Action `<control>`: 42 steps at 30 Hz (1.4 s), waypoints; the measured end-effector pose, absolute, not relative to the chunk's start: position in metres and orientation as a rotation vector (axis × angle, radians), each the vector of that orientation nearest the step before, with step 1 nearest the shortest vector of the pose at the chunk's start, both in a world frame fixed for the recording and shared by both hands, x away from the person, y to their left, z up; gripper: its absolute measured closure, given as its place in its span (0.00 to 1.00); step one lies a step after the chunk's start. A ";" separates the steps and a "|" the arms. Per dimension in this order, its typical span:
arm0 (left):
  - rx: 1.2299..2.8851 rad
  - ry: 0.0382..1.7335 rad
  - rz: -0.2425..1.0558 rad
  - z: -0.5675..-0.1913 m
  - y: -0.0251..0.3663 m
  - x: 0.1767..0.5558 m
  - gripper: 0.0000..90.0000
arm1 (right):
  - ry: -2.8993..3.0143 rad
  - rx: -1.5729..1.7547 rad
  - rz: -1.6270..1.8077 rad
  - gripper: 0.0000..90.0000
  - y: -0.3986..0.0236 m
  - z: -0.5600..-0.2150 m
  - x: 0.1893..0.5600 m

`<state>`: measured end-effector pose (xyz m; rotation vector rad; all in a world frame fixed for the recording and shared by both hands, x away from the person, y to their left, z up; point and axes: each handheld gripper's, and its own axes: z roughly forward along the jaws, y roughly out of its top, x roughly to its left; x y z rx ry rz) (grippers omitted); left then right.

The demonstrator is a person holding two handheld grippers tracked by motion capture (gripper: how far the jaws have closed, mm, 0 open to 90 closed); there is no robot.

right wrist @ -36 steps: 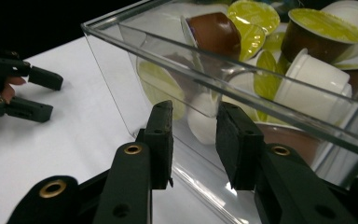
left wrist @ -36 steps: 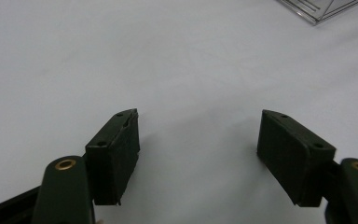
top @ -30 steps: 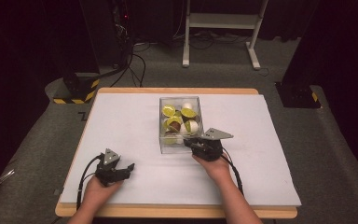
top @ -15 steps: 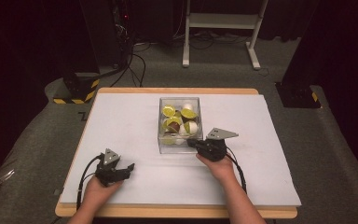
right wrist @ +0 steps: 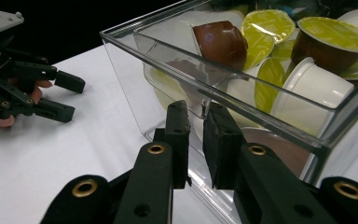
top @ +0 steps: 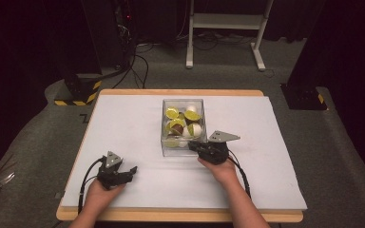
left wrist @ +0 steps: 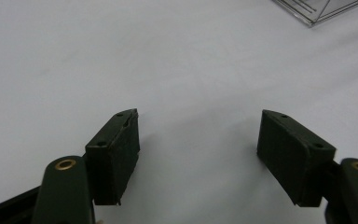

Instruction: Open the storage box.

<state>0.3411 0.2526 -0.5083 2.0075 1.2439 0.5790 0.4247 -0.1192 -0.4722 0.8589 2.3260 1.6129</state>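
In the high view the right gripper stands at the near right corner of the clear box, which sits in the middle of the white table. Compared with one second ago this gripper is in almost the same place, only turned a little more toward the corner, and the box has not moved. The left gripper rests at the near left of the table, well apart from the box, as before. There is one box and two grippers; the capsules inside are about eight, some with lime-green lids, some white, some brown, but the pile hides the exact count. The left gripper view shows what the high view cannot: its jaws stand wide apart over bare table, with nothing between them. The right gripper view shows its jaws nearly together, with a narrow gap that has just widened slightly, right against the box wall; nothing is clamped between them.
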 end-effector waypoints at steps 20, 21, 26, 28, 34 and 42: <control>2.004 1.246 0.576 -0.508 0.252 0.341 0.33 | 2.363 0.820 1.647 0.97 -0.131 -0.472 0.414; 2.007 1.244 0.579 -0.508 0.252 0.341 0.33 | 2.360 0.824 1.638 0.96 -0.130 -0.471 0.413; 2.007 1.244 0.580 -0.508 0.252 0.341 0.33 | 2.369 0.841 1.643 0.87 -0.126 -0.472 0.415; 2.008 1.244 0.580 -0.508 0.253 0.341 0.33 | 2.378 0.840 1.640 0.85 -0.122 -0.471 0.417; 2.008 1.244 0.580 -0.508 0.253 0.341 0.33 | 2.380 0.837 1.668 0.88 -0.118 -0.470 0.419; 2.004 1.246 0.576 -0.508 0.252 0.341 0.33 | 2.403 0.817 1.714 0.91 -0.121 -0.472 0.418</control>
